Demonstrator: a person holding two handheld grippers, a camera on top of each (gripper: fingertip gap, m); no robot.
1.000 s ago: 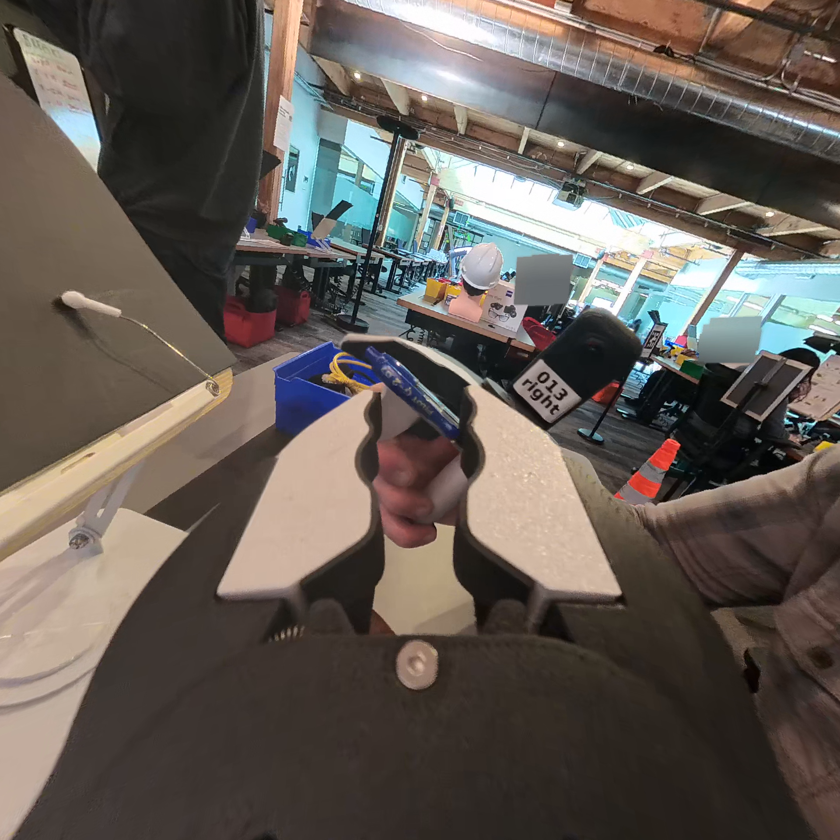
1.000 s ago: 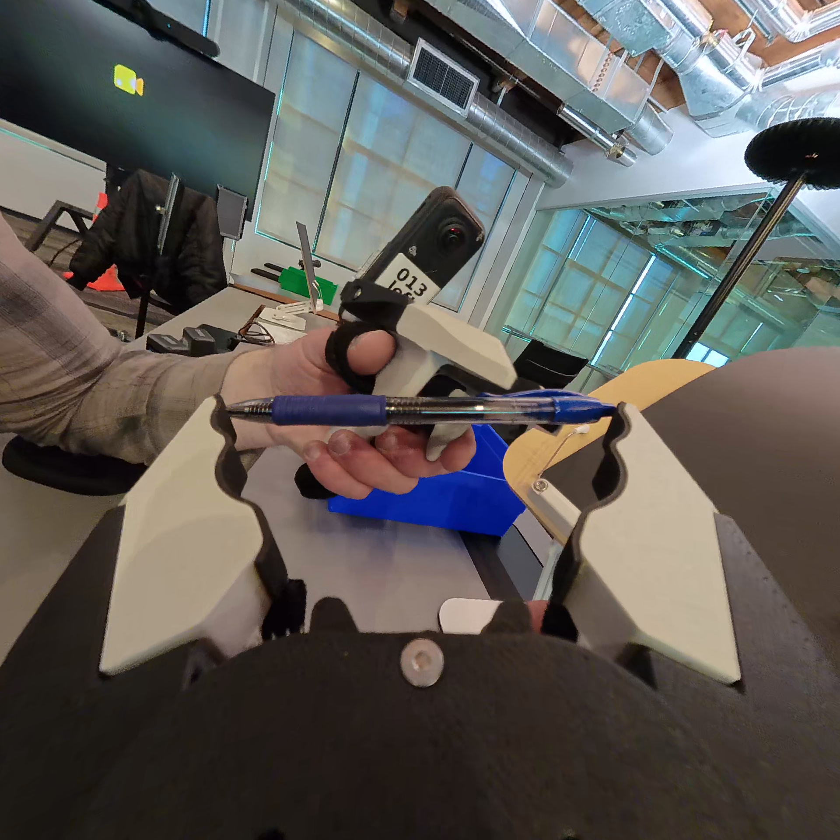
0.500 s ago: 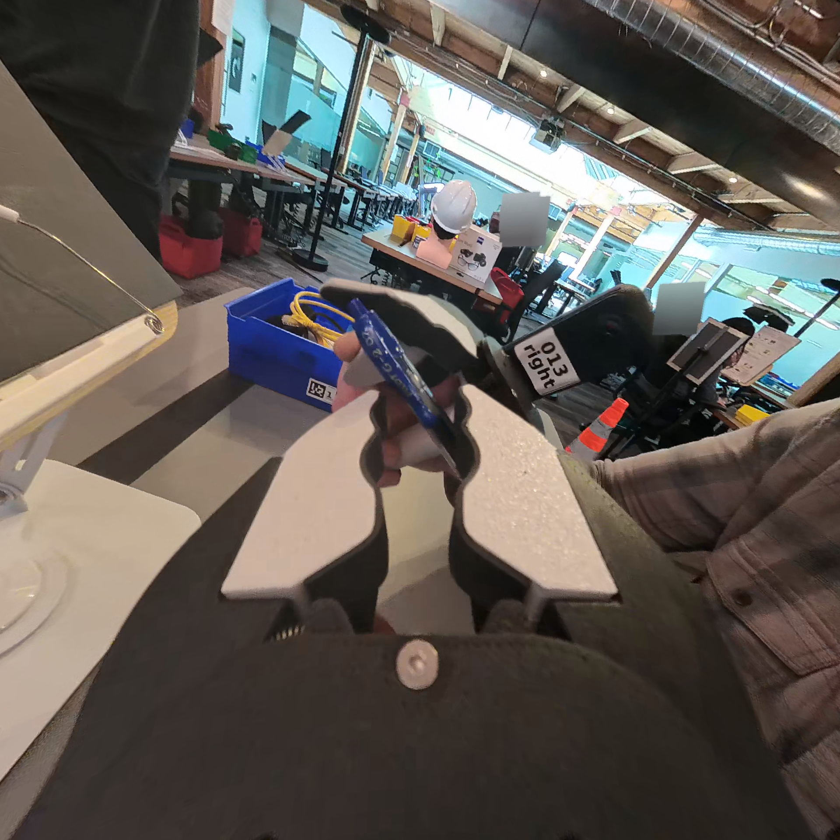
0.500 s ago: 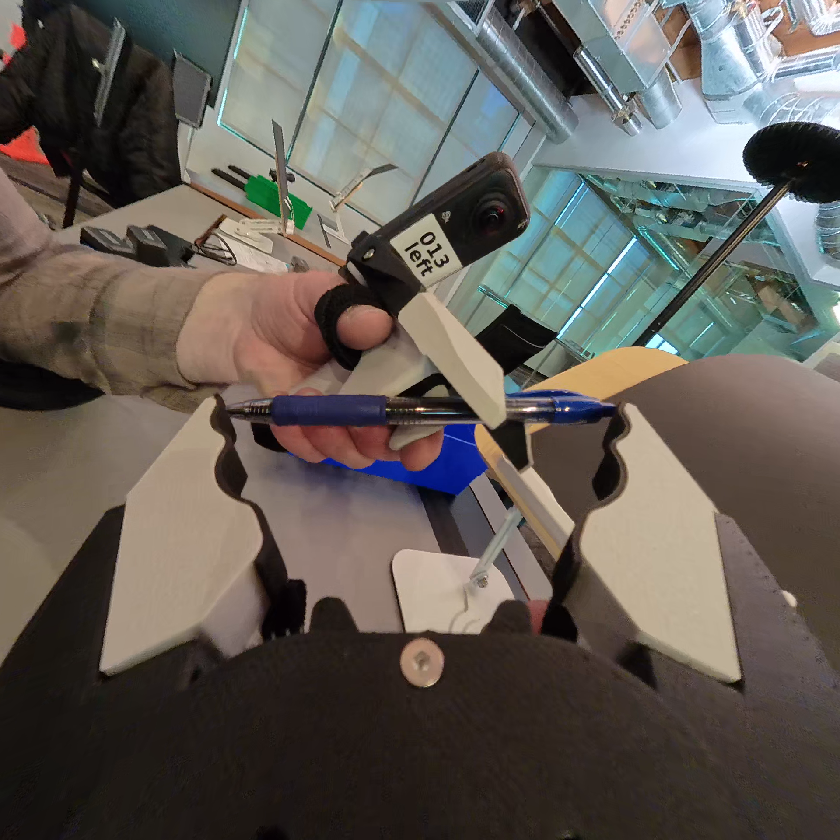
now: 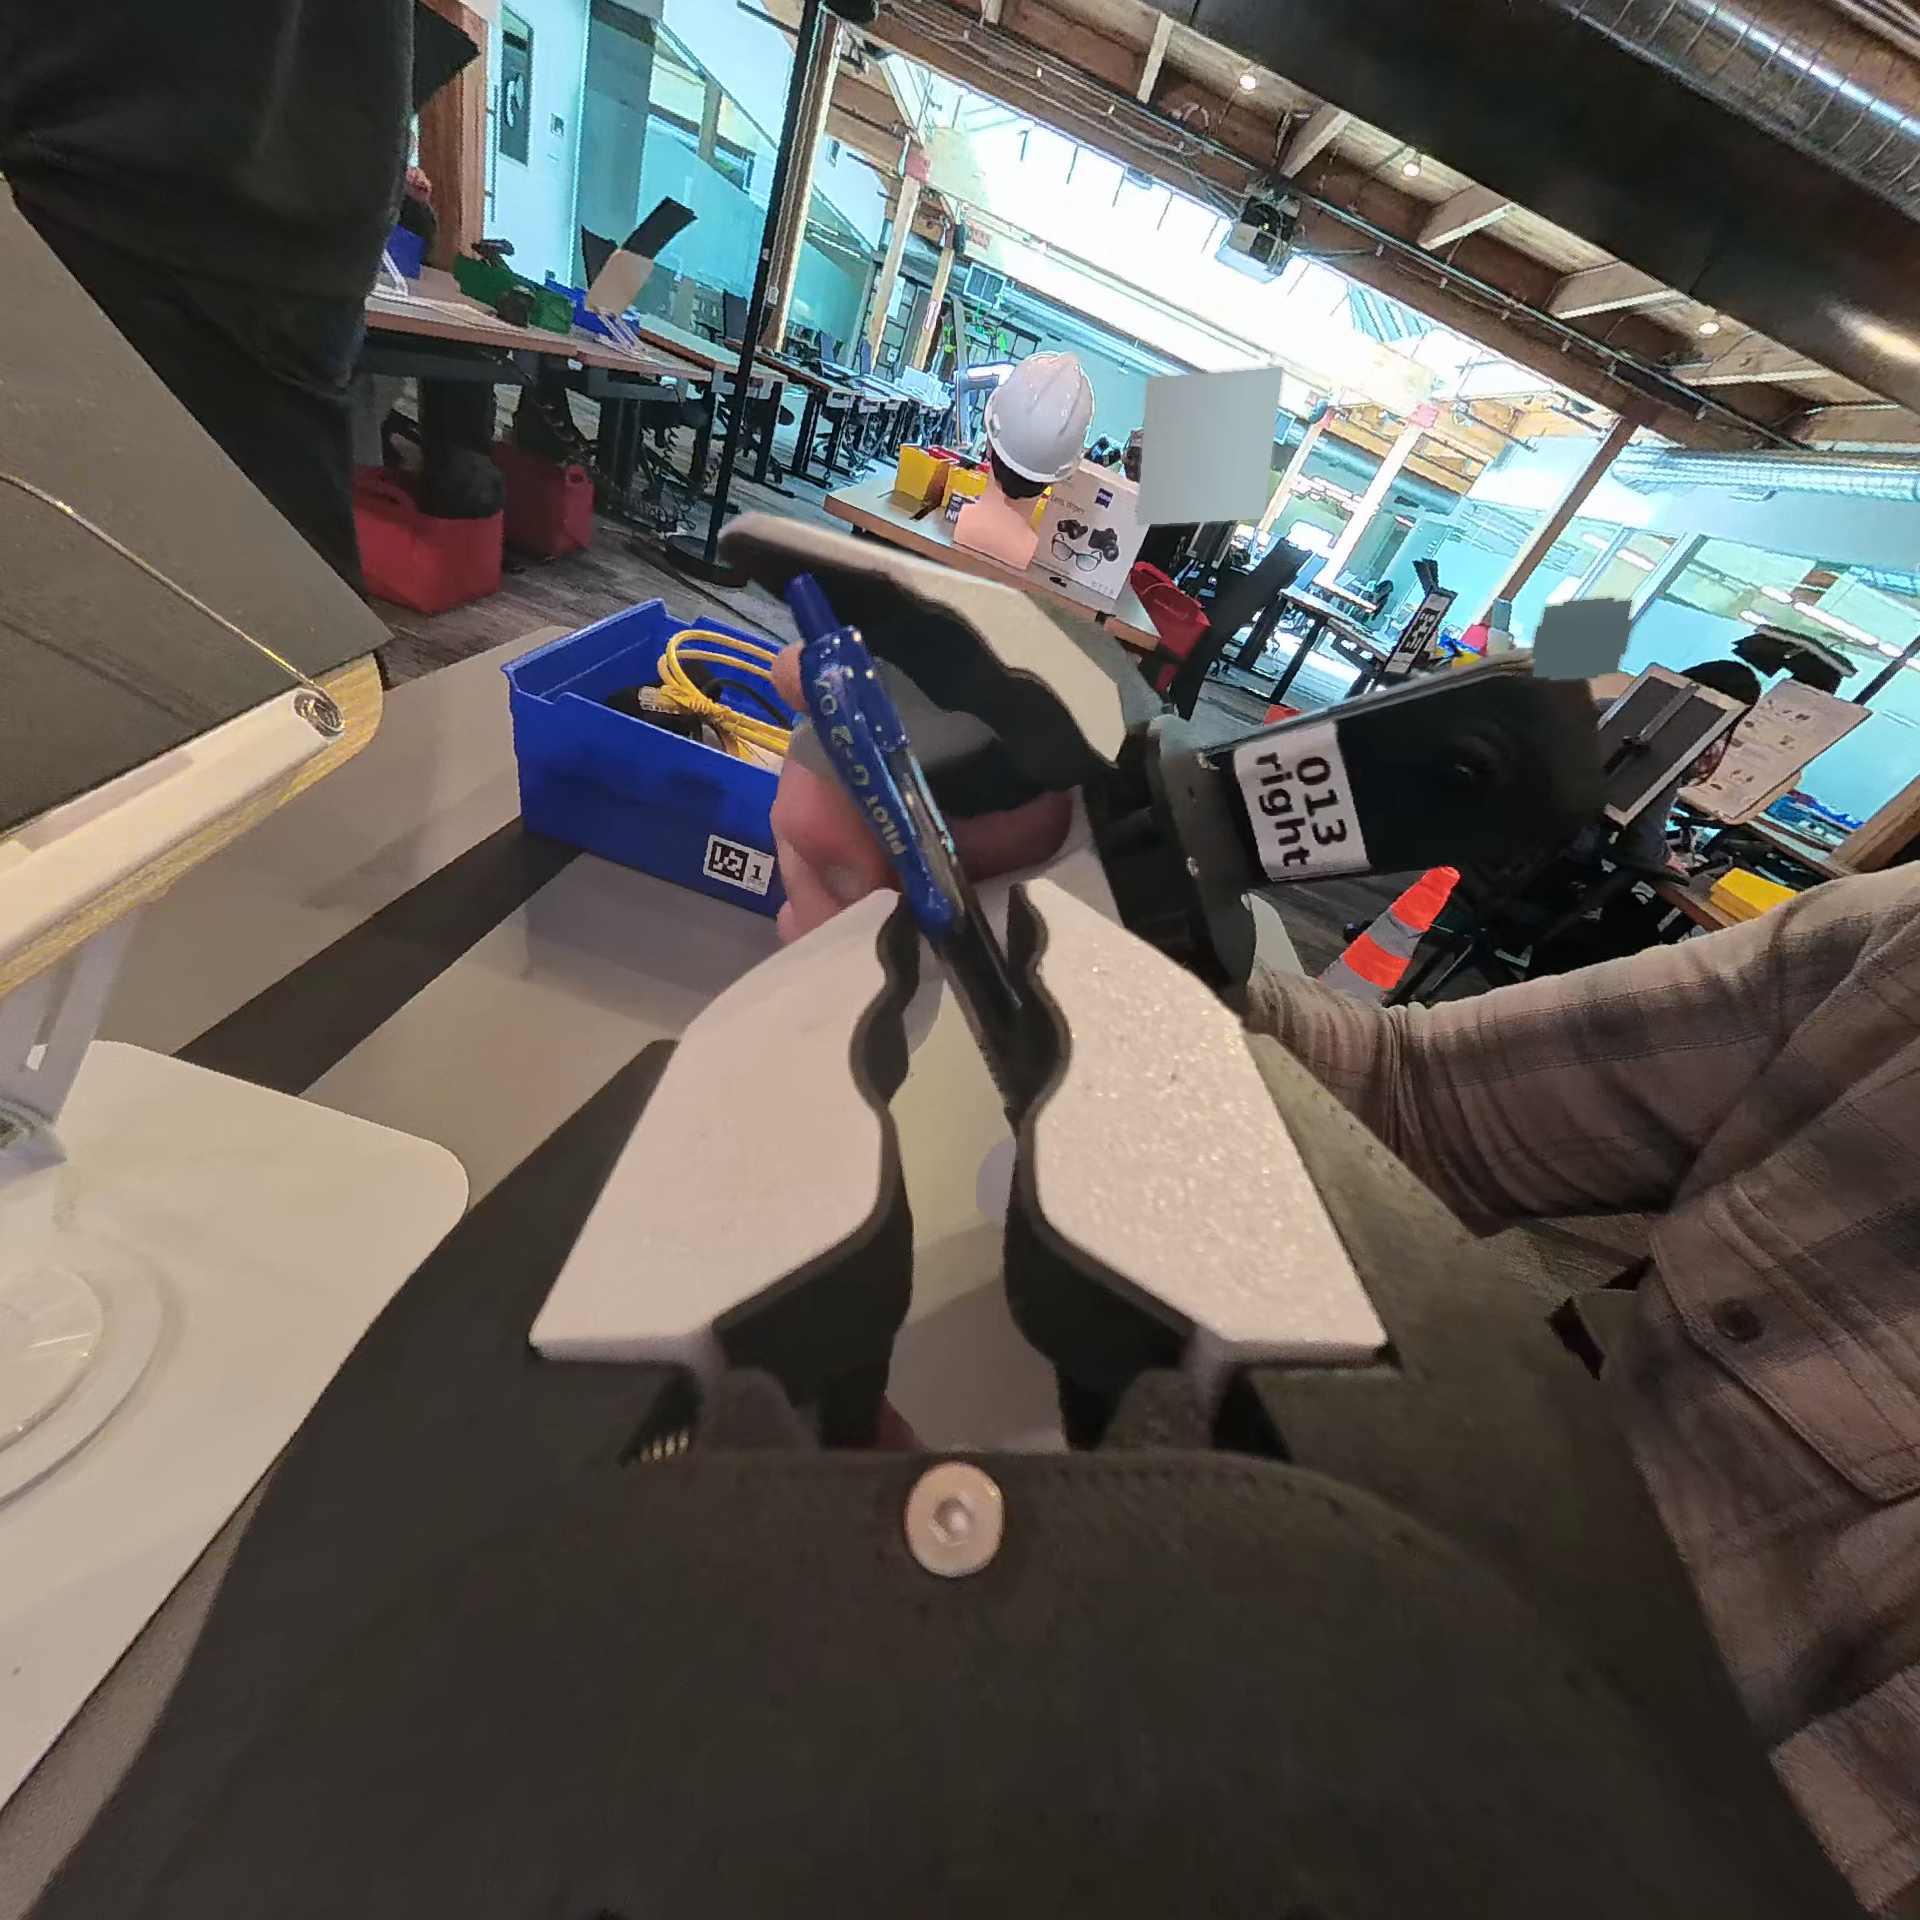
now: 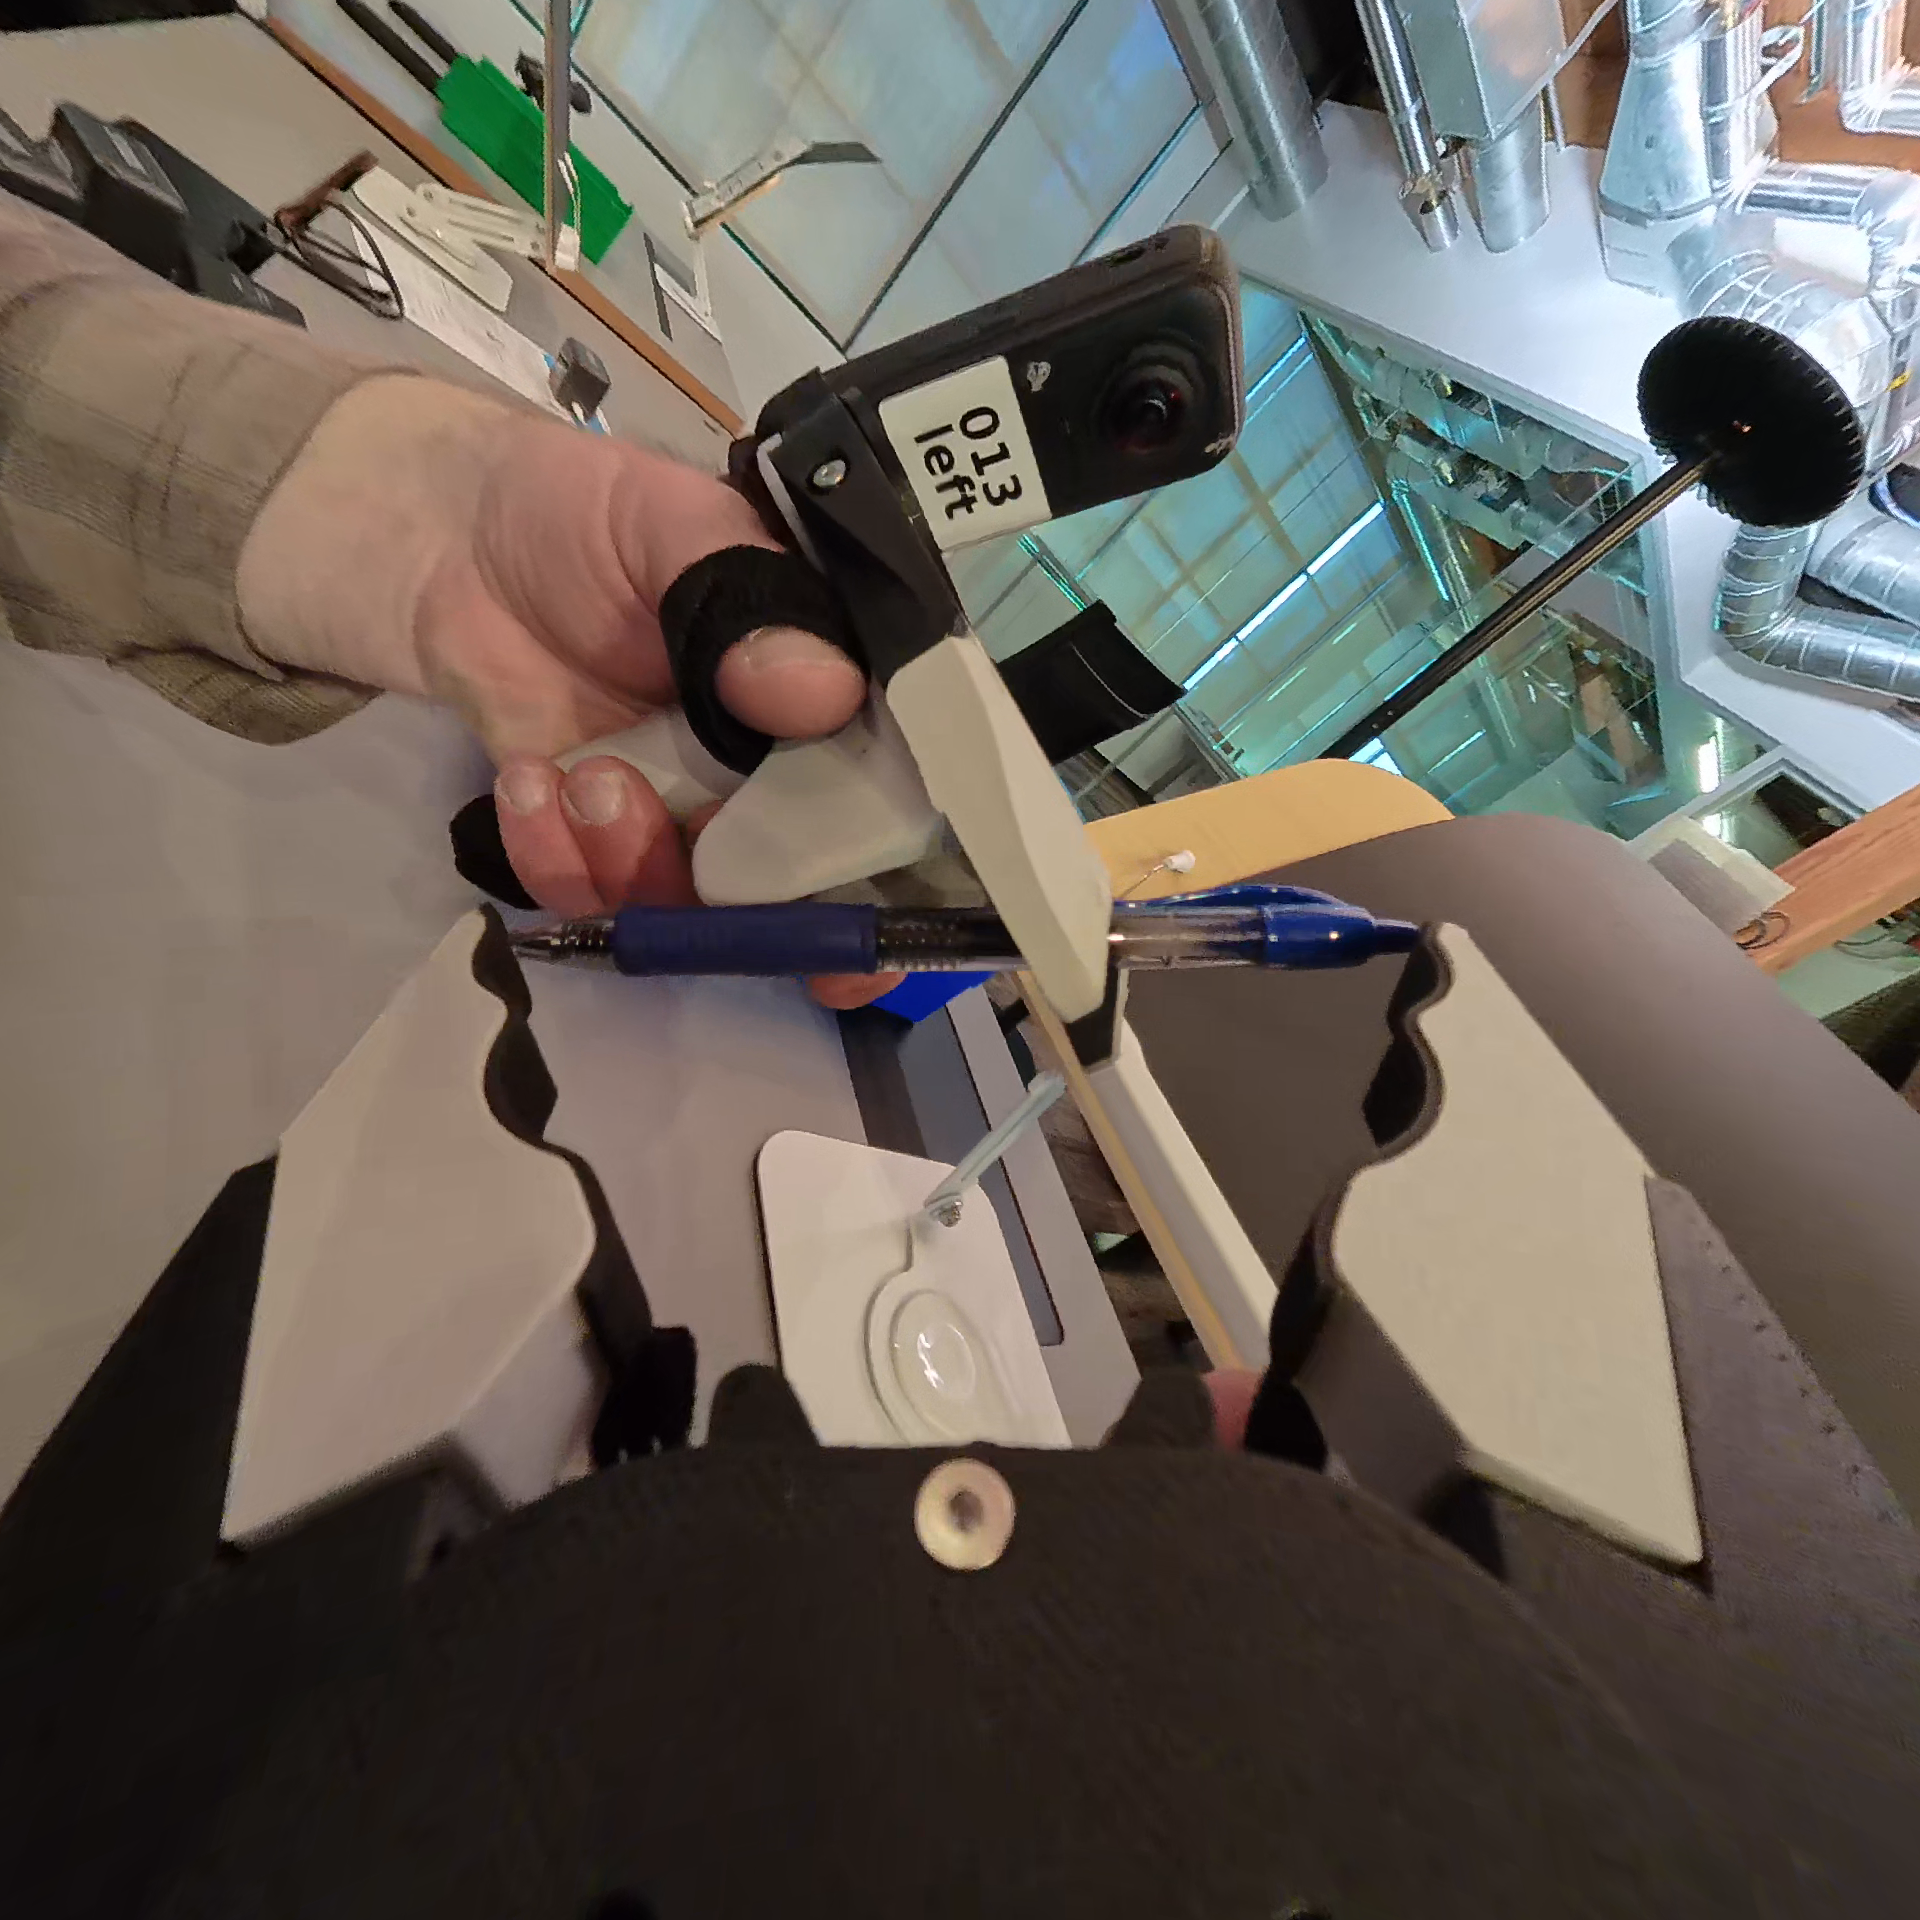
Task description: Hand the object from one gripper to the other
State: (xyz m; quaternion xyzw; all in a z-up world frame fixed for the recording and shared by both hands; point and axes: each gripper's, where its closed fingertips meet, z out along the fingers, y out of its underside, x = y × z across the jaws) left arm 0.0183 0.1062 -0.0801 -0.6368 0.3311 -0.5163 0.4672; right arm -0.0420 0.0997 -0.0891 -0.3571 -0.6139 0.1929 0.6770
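A blue pen (image 5: 883, 790) is held between both grippers above the table. In the right wrist view the pen (image 6: 748, 938) lies crosswise, pinched end to end between the tips of my right gripper (image 6: 961, 935), whose jaws stand wide apart. My left gripper (image 5: 961, 935) has its jaws drawn narrow around the pen's clear middle part. In the right wrist view one left finger (image 6: 1018, 831) crosses the pen near its clicker end. In the left wrist view one right finger (image 5: 935, 644) arches over the pen's top end.
A blue bin (image 5: 644, 769) with yellow cable stands on the grey table (image 5: 436, 935) behind the pen. A white stand base (image 5: 208, 1247) carrying a tilted dark board (image 5: 156, 520) is at the left. A person in dark clothes stands beyond it. The tips of both grippers are at nearly the same place.
The left gripper's jaws have narrowed onto the pen, which now sits between them instead of in front of the tips. Both grippers have tilted; the pen stays fixed in the right gripper.
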